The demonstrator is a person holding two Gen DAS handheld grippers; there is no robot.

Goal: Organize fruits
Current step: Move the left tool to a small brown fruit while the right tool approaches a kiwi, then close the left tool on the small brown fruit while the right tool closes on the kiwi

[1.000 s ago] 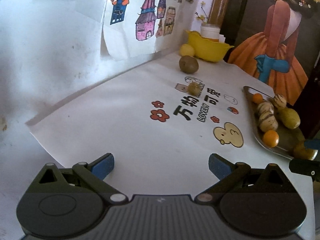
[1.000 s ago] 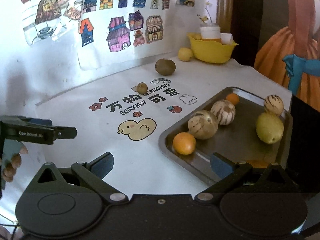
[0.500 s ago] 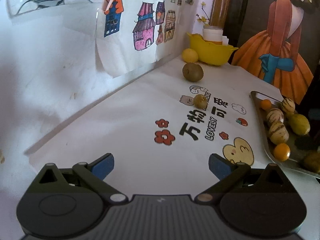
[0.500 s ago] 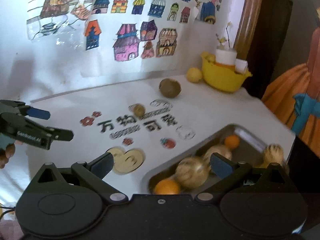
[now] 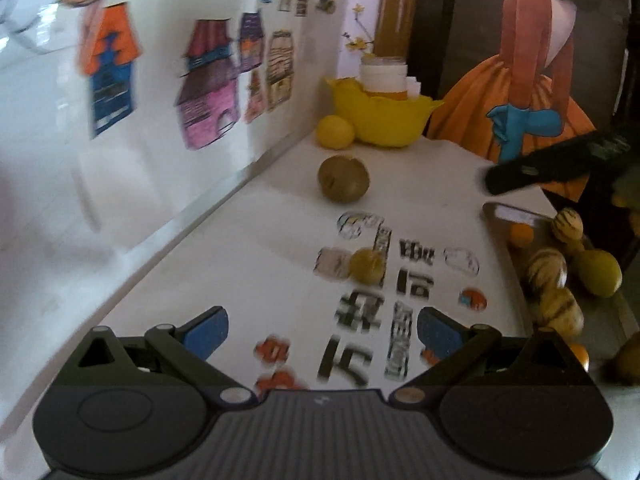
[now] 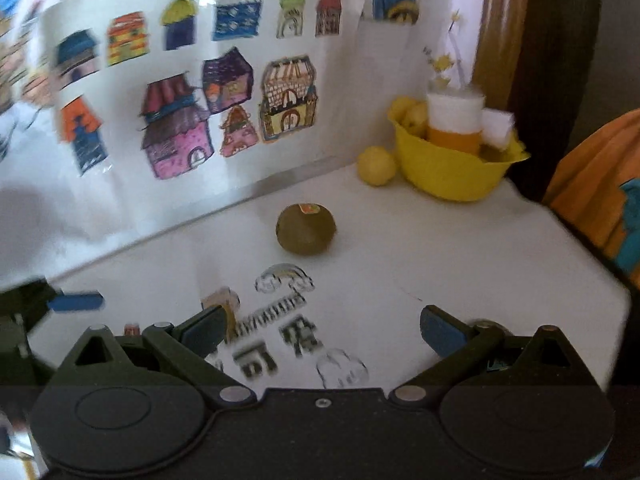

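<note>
Fruit sorting partly done
Several fruits in tray (image 5: 498, 213); kiwi (image 6: 306, 229), lemon (image 6: 376, 166), small fruit (image 5: 367, 266) left on table. Left tongs (image 5: 322, 330), right tongs (image 6: 320, 330) open, empty.

A home: children's house drawings (image 6: 176, 136) taped above a cartoon-printed table cover (image 5: 280, 264).
</note>
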